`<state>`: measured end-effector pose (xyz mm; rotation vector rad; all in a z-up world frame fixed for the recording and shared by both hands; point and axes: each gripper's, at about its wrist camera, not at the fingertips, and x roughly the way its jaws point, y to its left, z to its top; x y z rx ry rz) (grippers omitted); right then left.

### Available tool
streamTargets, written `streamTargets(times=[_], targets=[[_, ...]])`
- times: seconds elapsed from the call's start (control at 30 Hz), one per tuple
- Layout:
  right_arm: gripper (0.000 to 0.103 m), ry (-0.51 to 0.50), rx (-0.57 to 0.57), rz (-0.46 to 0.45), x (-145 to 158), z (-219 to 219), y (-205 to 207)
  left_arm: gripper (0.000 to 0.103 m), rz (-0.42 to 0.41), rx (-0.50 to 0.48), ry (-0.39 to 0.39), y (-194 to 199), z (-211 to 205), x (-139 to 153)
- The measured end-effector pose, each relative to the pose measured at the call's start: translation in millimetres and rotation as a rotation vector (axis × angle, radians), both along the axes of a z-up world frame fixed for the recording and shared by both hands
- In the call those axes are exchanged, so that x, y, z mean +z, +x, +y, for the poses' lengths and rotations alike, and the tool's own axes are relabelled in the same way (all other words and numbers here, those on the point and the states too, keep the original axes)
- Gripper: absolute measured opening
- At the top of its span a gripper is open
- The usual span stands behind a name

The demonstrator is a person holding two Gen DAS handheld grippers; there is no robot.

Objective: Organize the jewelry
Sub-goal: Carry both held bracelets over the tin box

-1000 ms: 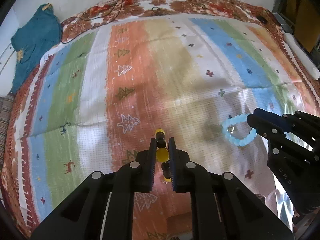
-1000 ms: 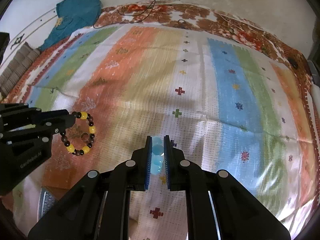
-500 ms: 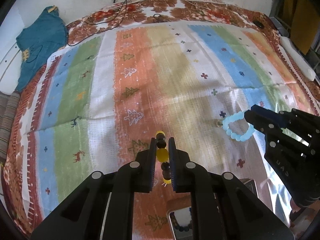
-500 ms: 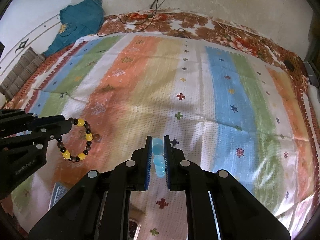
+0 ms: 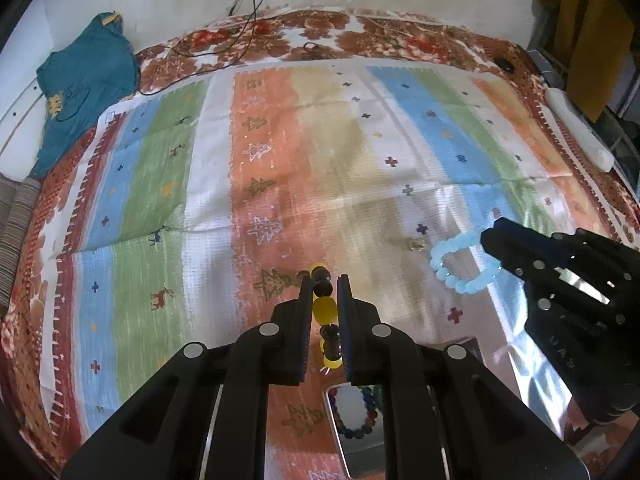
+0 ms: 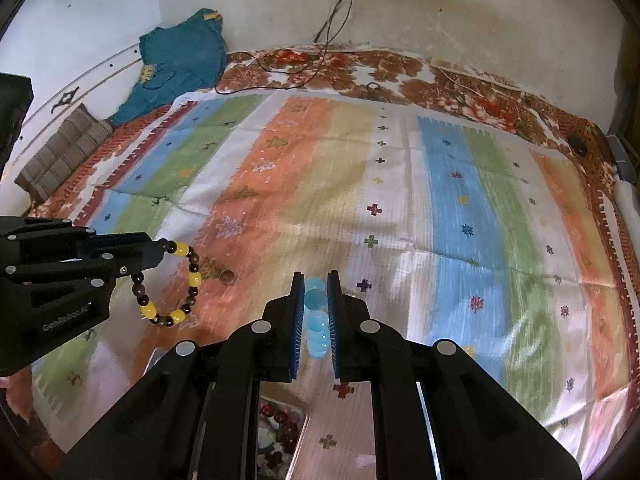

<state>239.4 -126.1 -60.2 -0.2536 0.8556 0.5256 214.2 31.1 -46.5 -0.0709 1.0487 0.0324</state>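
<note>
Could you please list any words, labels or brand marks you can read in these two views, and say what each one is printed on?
"GenRobot.AI": faint, only partly legible, on the side of the left gripper in the right wrist view.
Embossed letters on the right gripper body in the left wrist view: too blurred to read.
Striped mat: only tree, deer and cross motifs, no text.

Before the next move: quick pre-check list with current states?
1. Left gripper shut on brown-yellow bracelet: ok.
2. Right gripper shut on blue bracelet: ok.
3. Both bracelets hang off the mat: ok.
4. Grippers apart from each other: ok.
5. Tray below the left gripper already holds a beaded bracelet; free space: cannot tell.
6. Small ring on the mat, in neither gripper: not ok.
</note>
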Motion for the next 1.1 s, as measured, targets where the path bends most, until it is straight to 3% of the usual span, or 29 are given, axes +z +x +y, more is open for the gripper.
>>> streamTargets(times=[0.27,1.1], targets=[[0.012,0.022,0.017,-0.018,9,-6,-16,0.012,-0.037,-0.040,-0.016,-22,-14,17],[0.012,0.066,0.051,-0.054,27,-23,-67,0.012,-0.074,-0.084,-0.045,-71,-36,33]])
